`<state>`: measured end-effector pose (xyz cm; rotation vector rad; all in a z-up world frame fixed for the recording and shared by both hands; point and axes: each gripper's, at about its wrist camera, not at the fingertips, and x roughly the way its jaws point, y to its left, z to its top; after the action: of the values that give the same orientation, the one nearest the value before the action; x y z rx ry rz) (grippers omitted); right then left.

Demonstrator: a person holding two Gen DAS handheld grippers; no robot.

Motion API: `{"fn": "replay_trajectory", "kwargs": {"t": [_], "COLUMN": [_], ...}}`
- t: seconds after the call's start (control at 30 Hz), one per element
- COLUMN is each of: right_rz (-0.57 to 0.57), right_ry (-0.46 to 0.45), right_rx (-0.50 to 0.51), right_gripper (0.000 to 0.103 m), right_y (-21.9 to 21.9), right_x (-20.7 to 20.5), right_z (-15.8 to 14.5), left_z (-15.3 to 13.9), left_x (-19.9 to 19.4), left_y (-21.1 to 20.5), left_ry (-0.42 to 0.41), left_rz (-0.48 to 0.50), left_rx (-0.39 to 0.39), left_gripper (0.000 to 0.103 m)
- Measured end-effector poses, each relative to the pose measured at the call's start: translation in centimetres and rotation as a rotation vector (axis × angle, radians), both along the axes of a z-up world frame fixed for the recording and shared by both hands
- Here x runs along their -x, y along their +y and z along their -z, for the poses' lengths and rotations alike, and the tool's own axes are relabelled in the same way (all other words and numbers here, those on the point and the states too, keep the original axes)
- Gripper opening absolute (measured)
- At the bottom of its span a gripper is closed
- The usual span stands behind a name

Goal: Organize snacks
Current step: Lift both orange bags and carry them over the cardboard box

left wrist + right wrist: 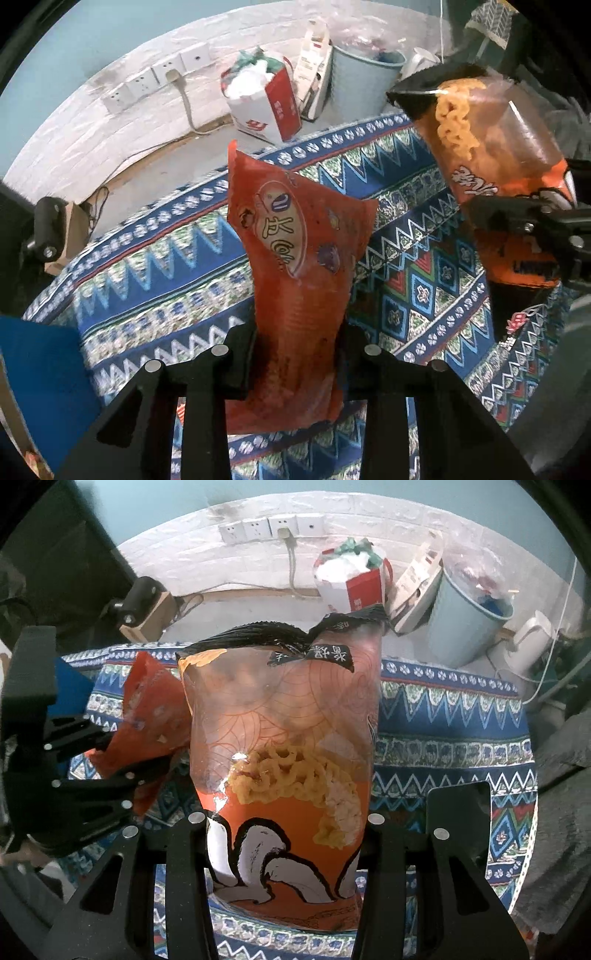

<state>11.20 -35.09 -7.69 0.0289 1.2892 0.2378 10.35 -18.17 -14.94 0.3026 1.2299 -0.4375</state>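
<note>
a: above the patterned tabletop, both packets are in the air. the left hand-held gripper is closed on the lower part of the red snack packet, its pads press the foil from both sides, and the packet stands up tall and a little bent over the cloth.

b: and the other one?

a: the right hand-held gripper is clamped around the bottom of the orange noodle snack bag. this bag is bigger and puffy, with a black crimped top. from the right wrist view the red packet is just beside it on the left, held in the left gripper.

b: so which step is this?

a: i think it is the carry step. both snacks are picked up and not yet put anywhere. i cannot see a box or basket for them; only a blue flat thing at the left edge, and i cannot tell what it is.

b: what does the next move need?

a: to find the place for each packet and lower it there before the grip is released. the bags are soft and light, so they may swing or slip if the hands turn fast. also the two bags are near each other, so better to keep them apart.
</note>
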Motion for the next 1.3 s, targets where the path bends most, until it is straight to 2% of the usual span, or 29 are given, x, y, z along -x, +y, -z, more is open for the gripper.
{"fn": "replay_trajectory", "kwargs": {"t": [0.13, 0.47, 0.87, 1.3], "right_rz": [-0.014, -0.06, -0.149, -0.225], "right_ry": [-0.025, -0.078, -0.141, -0.151], "right_rx": [-0.001, -0.003, -0.046, -0.075], "right_gripper": [0.043, 0.043, 0.043, 0.043], "right_y": [0.9, 4.6, 11.1, 17.1], "right_x": [0.2, 0.7, 0.7, -0.3], "right_z": [-1.1, -3.8, -7.6, -8.4], "left_z": [-1.8, -5.1, -9.0, -11.0], "left_x": [0.8, 2.9, 5.8, 7.6], "left_y": [1.8, 7.3, 12.4, 19.0], "left_ry": [-0.025, -0.101, -0.171, -0.209], "left_rz": [-0.035, -0.114, -0.179, -0.284], "left_rx": [0.018, 0.006, 0.017, 0.036], "left_gripper": [0.033, 0.033, 0.033, 0.033]}}
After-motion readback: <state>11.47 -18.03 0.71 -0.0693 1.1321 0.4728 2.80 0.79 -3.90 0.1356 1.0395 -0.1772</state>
